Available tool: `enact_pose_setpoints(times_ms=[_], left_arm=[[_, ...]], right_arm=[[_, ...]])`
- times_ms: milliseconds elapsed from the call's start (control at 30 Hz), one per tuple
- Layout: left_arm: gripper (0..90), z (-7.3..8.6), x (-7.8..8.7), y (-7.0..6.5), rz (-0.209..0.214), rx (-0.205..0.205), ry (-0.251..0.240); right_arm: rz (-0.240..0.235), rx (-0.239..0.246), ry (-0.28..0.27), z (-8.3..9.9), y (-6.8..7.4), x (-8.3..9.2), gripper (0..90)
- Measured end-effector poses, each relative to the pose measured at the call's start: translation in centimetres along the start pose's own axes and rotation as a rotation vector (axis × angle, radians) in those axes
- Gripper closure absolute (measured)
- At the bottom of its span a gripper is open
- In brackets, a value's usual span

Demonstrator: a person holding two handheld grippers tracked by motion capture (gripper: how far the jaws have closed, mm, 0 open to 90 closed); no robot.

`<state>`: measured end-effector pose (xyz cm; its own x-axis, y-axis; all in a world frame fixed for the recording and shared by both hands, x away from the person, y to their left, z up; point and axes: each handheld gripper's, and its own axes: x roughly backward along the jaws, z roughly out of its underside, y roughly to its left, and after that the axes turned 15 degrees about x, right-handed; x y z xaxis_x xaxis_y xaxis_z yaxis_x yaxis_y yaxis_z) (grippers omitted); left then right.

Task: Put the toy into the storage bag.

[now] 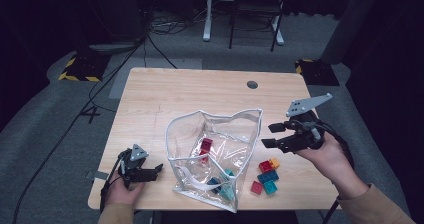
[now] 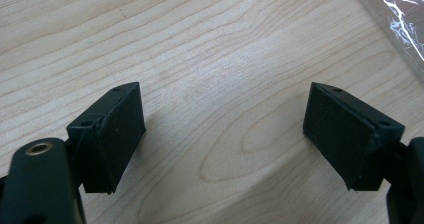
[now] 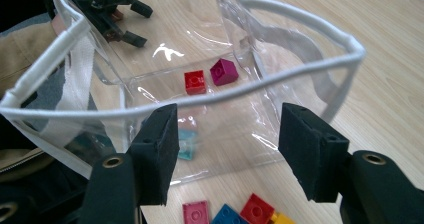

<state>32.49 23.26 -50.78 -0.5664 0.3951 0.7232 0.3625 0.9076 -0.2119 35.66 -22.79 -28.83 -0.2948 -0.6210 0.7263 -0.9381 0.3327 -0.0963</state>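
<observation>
The wooden table (image 1: 165,91) carries everything, and the landmark on it is the clear plastic bag (image 1: 212,154) with white piping along its rim, standing open near the table's near edge. Inside the bag lie a red brick (image 3: 195,82) and a magenta brick (image 3: 224,72) side by side on its clear floor, and a pale teal brick (image 3: 186,144) sits against the bag's wall nearest the right gripper. Just outside the bag, to its right in the high view, a small cluster of loose bricks (image 1: 266,175) rests on the wood: red, orange, blue, teal and pink pieces close together, near the bag's lower right corner but apart from it. The right gripper (image 1: 267,135) is held in the person's right hand to the right of the bag and above the loose bricks, its tips pointing toward the bag's rim; in the right gripper view its jaws stand apart with nothing between the pads, the white rim of the bag lying beyond them. The left gripper (image 1: 159,169) is held in the left hand, to the left of the bag and low over the table, just beside the bag's side without touching it; in the left gripper view its jaws are spread wide over bare wood, holding nothing.
</observation>
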Motion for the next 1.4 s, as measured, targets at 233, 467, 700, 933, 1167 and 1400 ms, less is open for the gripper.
enact_pose_setpoints(times_ms=[233,467,700,933,1167,1400], left_arm=[[17.3,0.0,0.0,0.0,0.000,0.000,0.000],[17.3,0.0,0.0,0.0,0.000,-0.001,0.001],[17.2,0.0,0.0,0.0,0.000,-0.003,0.002],[17.3,0.0,0.0,0.0,0.000,-0.002,0.001],[17.2,0.0,0.0,0.0,0.000,-0.004,0.002],[17.2,0.0,0.0,0.0,0.000,-0.003,0.001]], right_arm=[[0.071,-0.021,-0.009,2.9,-0.3,0.3,40.5],[0.080,-0.075,0.021,6.5,-0.3,-1.6,40.5],[0.083,-0.126,0.075,9.5,-0.5,-4.5,40.4],[0.092,-0.182,0.106,12.0,-1.2,-6.6,41.3],[0.113,-0.220,0.151,13.8,-1.6,-8.6,44.3],[0.126,-0.258,0.182,15.2,-2.4,-9.5,44.8]])
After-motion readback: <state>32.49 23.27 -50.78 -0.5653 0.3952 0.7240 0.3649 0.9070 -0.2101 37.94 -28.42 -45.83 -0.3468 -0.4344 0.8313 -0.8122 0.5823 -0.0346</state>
